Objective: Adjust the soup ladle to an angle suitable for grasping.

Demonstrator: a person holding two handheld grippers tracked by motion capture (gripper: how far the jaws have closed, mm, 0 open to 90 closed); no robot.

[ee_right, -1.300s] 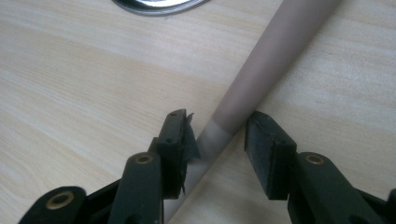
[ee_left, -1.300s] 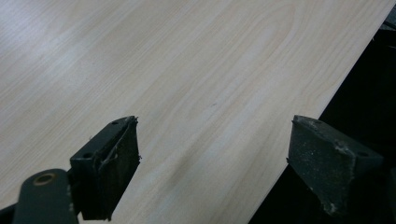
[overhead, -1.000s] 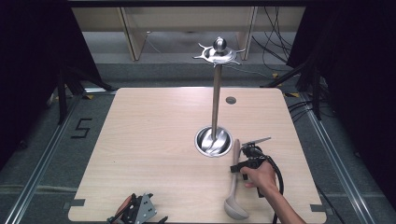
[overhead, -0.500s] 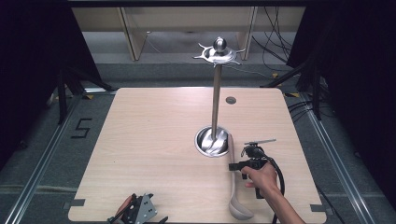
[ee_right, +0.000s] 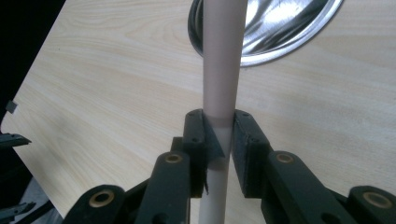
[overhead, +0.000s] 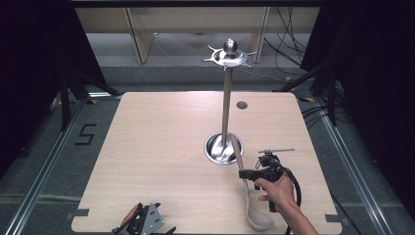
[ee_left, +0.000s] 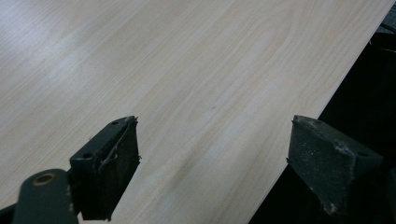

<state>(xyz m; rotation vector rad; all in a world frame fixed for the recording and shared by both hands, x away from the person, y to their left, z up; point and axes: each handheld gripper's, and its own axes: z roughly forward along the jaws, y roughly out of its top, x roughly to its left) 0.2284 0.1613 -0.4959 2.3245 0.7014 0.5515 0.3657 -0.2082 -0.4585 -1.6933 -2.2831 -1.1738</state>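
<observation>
A beige ladle (overhead: 241, 159) lies at the table's front right, its bowl near the front edge and its handle end over the rim of the metal stand's base (overhead: 215, 149). My right gripper (overhead: 245, 174) has just been closing and is now shut on the ladle's handle (ee_right: 223, 70), pads pressed on both sides around the right gripper's (ee_right: 219, 135) grip point. The stand's pole (overhead: 225, 107) rises to a hooked top (overhead: 229, 55). My left gripper (overhead: 144, 223) rests at the front left edge; in its own view the left gripper (ee_left: 217, 140) is open over bare wood.
The wooden table (overhead: 156, 147) has a small round hole (overhead: 241, 105) at the back right. The table's edge (ee_left: 322, 112) runs just beside my left jaws, with dark floor beyond it. The shiny base dish (ee_right: 275, 28) sits right ahead of the right gripper.
My right gripper's jaws closed onto the ladle handle and the hand shifted slightly. The handle end swung toward the stand's base. The left gripper stayed put.
</observation>
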